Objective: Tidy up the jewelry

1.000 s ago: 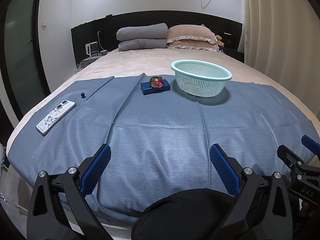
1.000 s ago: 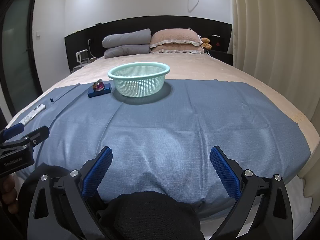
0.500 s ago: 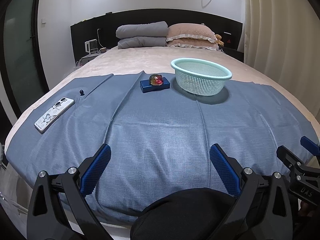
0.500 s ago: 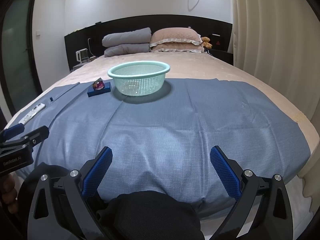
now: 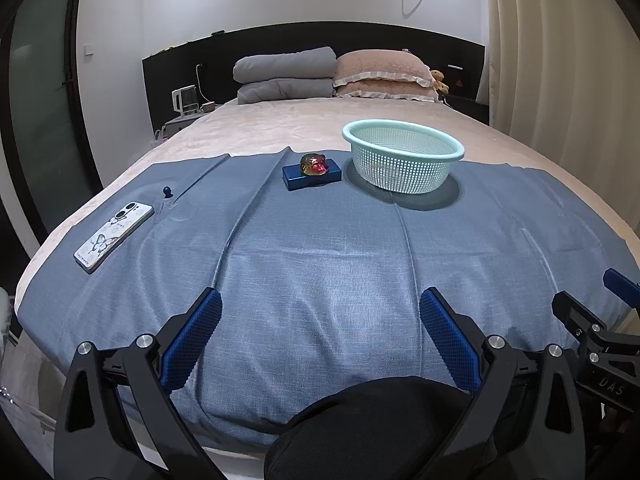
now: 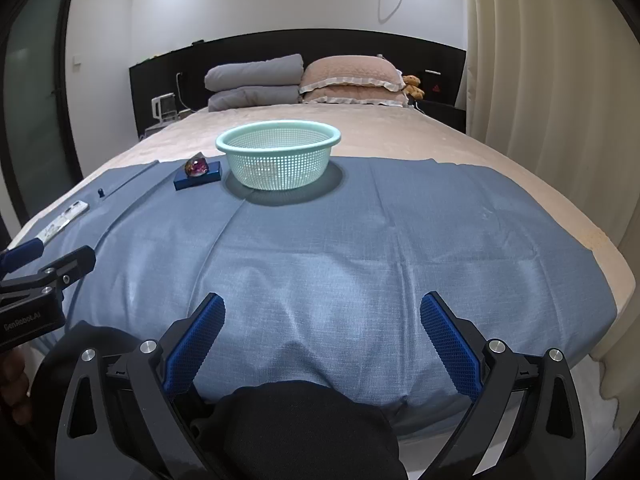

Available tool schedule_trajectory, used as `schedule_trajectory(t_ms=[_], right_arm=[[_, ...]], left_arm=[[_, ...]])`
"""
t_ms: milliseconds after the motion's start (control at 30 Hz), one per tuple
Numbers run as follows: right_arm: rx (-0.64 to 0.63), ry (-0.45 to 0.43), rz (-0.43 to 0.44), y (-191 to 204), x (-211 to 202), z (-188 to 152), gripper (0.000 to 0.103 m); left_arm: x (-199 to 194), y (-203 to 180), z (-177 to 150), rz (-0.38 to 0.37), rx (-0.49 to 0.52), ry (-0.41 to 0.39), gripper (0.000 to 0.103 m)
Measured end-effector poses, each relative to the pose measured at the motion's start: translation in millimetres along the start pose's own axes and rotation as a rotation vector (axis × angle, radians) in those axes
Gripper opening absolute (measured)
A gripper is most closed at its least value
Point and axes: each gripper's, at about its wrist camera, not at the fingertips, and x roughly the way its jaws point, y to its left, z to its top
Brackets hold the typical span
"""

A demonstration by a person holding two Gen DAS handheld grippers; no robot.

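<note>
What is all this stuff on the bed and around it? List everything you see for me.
Perforated plastic basket: one, mint green, far part of the cloth, right of the box.
Flat rectangular box: one, dark blue, beside the basket.
Glossy gem-like ornament: one, red and amber, on the box.
Small round knob: one, dark, on the cloth left of the box.
Smartphone with butterfly case: one, white, left edge of the cloth.
Spread cloth: one, grey-blue, over the bed's near half.
Pillows: two pink, stacked at the headboard.
Folded quilt: grey, beside the pillows.
Left gripper: open, blue pads.
Right gripper: open, blue pads.
</note>
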Motion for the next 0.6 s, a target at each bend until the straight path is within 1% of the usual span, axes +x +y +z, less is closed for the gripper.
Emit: schedule_trajectory(t_ms=[433,600], right_arm=[[0.014,0.011,0.008,-3.7,2.9,-0.3,0.094],[0.023,0.017,0.013,-6.0,3.7,-0.8,0.094]], left_arm=[[3.3,-4.3,0.1,-0.002,0.013,0.021,0.097],[5.3,-5.9,0.4,-0.015,0.025,0.028,0.097]])
